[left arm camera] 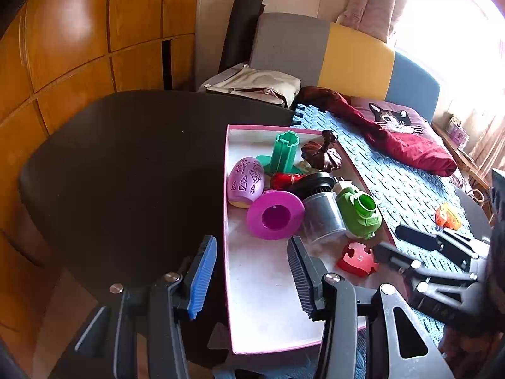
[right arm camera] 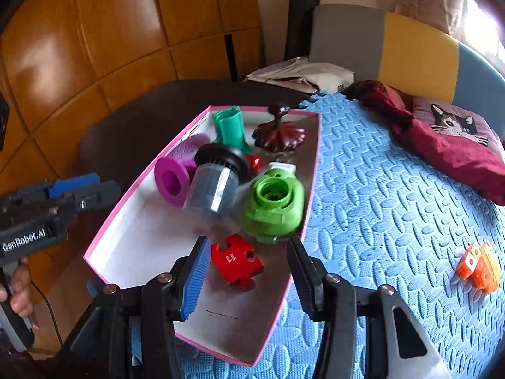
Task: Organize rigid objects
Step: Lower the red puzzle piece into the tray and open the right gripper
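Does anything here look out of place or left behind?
Yes: the orange blocks lie alone on the blue foam mat, while every other toy sits inside the pink-edged box. The clear jar in there lies tipped on its side.

Shiny orange-brown wood panel wall (left arm camera: 79,31) at left. Bright sunny window (left arm camera: 448,15) w/ pale pink curtain (left arm camera: 372,3) at right. Grey, yellow & blue padded headboard (left arm camera: 353,53) in back.

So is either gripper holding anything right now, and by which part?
Nothing is held. The left gripper and right gripper both hang open over the pink box; the red puzzle piece lies loose inside.
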